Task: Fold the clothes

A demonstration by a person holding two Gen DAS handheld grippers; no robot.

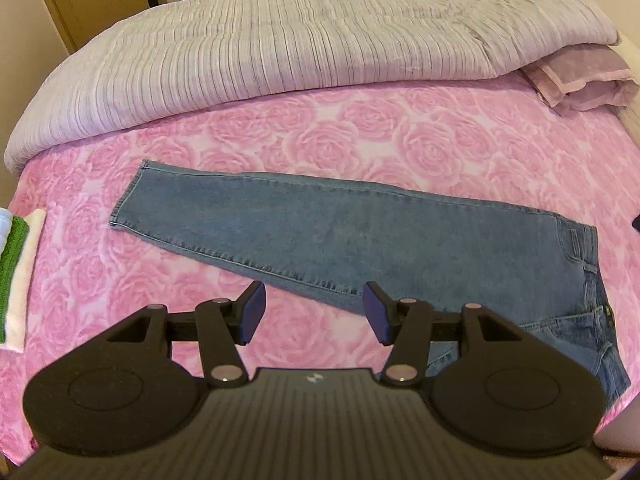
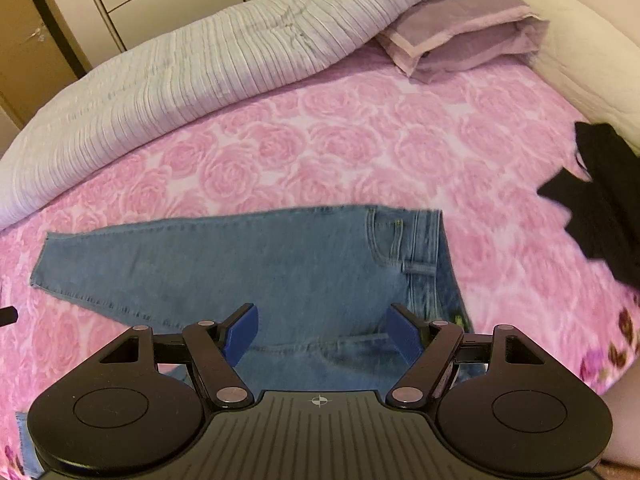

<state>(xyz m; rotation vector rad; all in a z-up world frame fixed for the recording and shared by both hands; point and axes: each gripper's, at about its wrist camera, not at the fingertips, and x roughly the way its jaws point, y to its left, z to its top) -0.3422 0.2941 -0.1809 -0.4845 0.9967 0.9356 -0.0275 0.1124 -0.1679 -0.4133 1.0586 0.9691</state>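
A pair of blue jeans [image 1: 360, 236] lies flat on the pink rose bedsheet [image 1: 360, 140], one leg stretched to the left, the waistband at the right. My left gripper [image 1: 314, 312] is open and empty, hovering above the leg's near edge. In the right wrist view the jeans [image 2: 248, 264] show with hem at the left and waistband and pocket at the right. My right gripper [image 2: 320, 338] is open and empty above the seat area near the waistband.
A folded grey striped quilt [image 1: 280, 48] and a lilac pillow [image 2: 464, 24] lie at the bed's far side. A folded green and white stack [image 1: 16, 268] sits at the left edge. A black garment [image 2: 596, 192] lies at the right. Wardrobe doors stand behind.
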